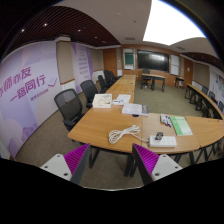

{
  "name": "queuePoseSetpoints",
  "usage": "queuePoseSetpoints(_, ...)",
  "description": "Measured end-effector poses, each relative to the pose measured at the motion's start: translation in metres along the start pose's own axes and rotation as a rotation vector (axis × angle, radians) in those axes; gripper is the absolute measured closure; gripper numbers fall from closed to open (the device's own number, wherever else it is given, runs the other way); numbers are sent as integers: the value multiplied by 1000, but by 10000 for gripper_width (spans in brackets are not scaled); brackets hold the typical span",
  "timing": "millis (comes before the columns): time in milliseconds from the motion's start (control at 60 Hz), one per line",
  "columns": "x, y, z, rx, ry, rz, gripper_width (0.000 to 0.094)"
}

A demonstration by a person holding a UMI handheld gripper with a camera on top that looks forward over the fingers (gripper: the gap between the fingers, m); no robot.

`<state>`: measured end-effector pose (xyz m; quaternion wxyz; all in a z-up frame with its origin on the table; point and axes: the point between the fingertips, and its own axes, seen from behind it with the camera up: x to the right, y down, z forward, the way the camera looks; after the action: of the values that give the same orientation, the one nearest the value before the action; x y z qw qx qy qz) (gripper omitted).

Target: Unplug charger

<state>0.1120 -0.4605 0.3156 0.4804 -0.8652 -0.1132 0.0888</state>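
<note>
Charger and its white power strip lie flat on the near right corner of the wooden table, just ahead of your right finger, so steer your open, empty gripper forward and right.

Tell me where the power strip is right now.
In the gripper view, the white power strip lies at the near edge of the wooden table, just beyond the right finger of the open tongs, near the green booklet.
</note>
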Motion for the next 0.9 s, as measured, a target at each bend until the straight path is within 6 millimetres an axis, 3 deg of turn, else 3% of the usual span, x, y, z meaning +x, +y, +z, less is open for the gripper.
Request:
queuePoseSetpoints(133,9,7,6,3,20,1,70)
queuePoseSetpoints(150,7,11,-5,3,23,3,70)
queuePoseSetpoints(233,16,26,-6,-11,39,16,72)
queuePoseSetpoints(267,19,29,9,-22,46,21,73)
queuePoseSetpoints(417,58,72,40,-66,103,42,77)
queuePoseSetpoints(517,102,101,77,-78,166,63,81)
queuePoseSetpoints(650,177,115,136,-59,268,104,74)
queuePoseSetpoints(800,261,100,213,7,365,139,71)
queuePoseSetpoints(900,306,90,265,35,414,144,82)
